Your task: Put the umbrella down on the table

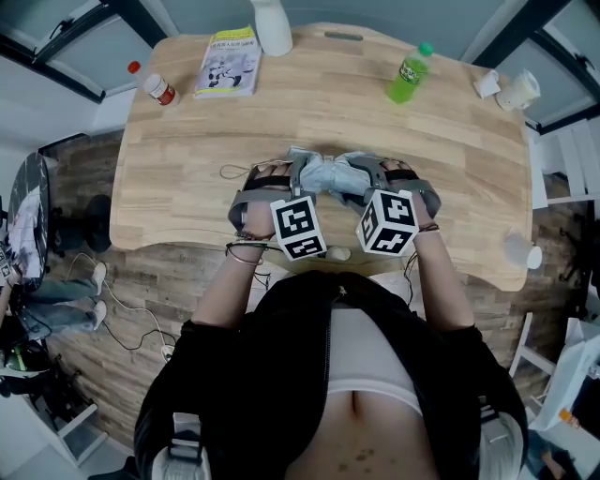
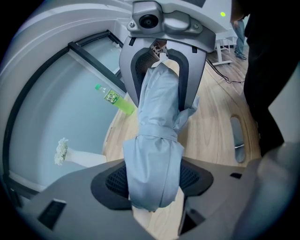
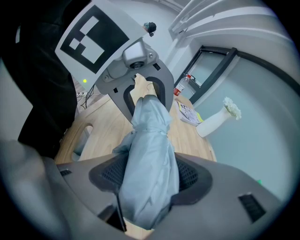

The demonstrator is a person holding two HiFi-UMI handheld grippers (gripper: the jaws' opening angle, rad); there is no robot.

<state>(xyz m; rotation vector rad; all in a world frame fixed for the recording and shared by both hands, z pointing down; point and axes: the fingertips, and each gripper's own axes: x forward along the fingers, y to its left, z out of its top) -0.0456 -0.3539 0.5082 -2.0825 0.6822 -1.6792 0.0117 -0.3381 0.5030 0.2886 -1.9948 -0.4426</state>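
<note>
A folded pale blue-grey umbrella (image 1: 334,174) is held crosswise just over the wooden table (image 1: 178,178), near its front edge. My left gripper (image 1: 298,174) is shut on one end and my right gripper (image 1: 371,176) is shut on the other end. In the left gripper view the umbrella (image 2: 157,140) runs from my left gripper (image 2: 154,180) up into the facing right gripper (image 2: 161,61). The right gripper view mirrors this: the umbrella (image 3: 150,150) is pinched in my right gripper (image 3: 147,176) and reaches the left gripper (image 3: 140,82). Whether the fabric touches the tabletop is hidden.
Along the table's far edge stand a green bottle (image 1: 410,73), a booklet (image 1: 228,62), a white vase (image 1: 272,26) and a small red-capped bottle (image 1: 157,86). White cups (image 1: 514,89) sit at the far right corner, another cup (image 1: 523,251) at the near right.
</note>
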